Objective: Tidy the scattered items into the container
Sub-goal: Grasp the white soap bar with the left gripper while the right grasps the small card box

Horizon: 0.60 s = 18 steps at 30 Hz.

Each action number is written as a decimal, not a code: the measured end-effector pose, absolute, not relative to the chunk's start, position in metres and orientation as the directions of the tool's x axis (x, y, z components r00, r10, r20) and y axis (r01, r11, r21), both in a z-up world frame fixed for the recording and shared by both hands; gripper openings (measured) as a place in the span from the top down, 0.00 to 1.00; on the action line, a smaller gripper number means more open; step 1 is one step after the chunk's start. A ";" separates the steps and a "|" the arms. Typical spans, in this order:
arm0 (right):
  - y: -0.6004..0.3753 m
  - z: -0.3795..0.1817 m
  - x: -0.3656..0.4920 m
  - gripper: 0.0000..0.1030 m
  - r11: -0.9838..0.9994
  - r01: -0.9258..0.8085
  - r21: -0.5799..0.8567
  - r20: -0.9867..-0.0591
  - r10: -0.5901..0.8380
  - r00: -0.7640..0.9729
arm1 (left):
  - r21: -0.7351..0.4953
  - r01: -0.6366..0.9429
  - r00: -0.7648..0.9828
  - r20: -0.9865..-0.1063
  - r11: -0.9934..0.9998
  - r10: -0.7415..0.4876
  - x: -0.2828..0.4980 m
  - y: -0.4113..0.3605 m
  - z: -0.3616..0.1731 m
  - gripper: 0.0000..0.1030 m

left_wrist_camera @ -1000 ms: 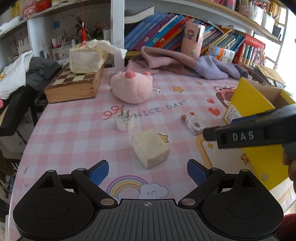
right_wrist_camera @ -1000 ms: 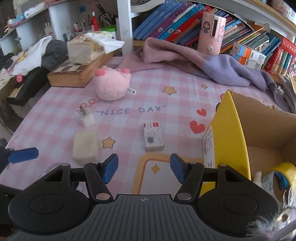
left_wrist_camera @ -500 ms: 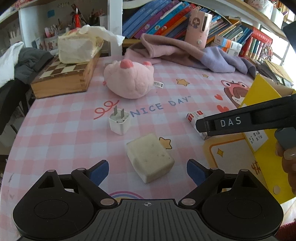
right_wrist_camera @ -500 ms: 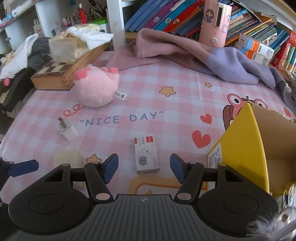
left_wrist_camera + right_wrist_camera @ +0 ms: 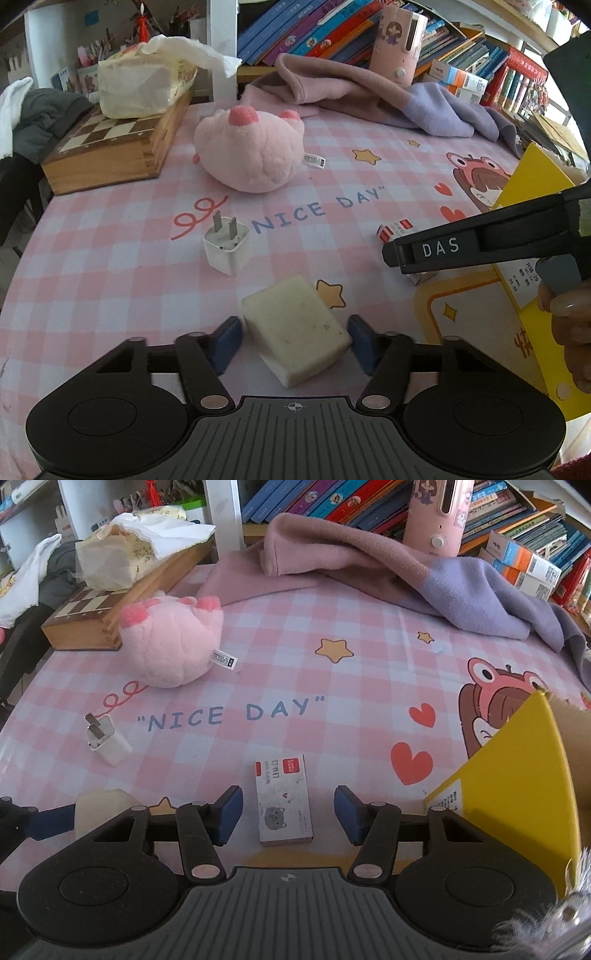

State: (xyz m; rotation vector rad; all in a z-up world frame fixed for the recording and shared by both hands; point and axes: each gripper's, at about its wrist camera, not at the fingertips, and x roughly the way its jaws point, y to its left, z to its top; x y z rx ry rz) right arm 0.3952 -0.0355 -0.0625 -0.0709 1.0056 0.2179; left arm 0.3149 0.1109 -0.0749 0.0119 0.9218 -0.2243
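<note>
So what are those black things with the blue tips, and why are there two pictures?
Those are hand-held grippers, like big tongs. A person holds one in each hand, and each has a camera looking along its two fingers. That gives two pictures.

In the left one, the left hand-held gripper is closing around a cream block lying on the pink checked tablecloth. In the right one, the right hand-held gripper is closing around a small white box, but the pads are not touching it yet.

Also on the table: a white plug, a pink plush toy, a wooden chess box and a yellow cardboard box.
</note>
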 end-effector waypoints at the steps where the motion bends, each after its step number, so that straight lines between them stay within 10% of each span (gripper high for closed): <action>1: -0.036 -0.063 0.396 0.51 0.976 -0.212 0.045 -0.845 0.150 0.513 | -0.088 0.198 0.584 -0.789 0.976 -0.190 0.315 0.111 -0.075 0.46; 6: -0.034 -0.065 0.396 0.72 0.974 -0.223 0.046 -0.843 0.158 0.515 | -0.103 0.192 0.592 -0.781 0.976 -0.199 0.313 0.114 -0.074 0.54; 18: -0.026 -0.048 0.373 0.73 0.953 -0.293 0.078 -0.816 0.230 0.531 | -0.140 0.179 0.611 -0.760 0.974 -0.222 0.296 0.125 -0.059 0.61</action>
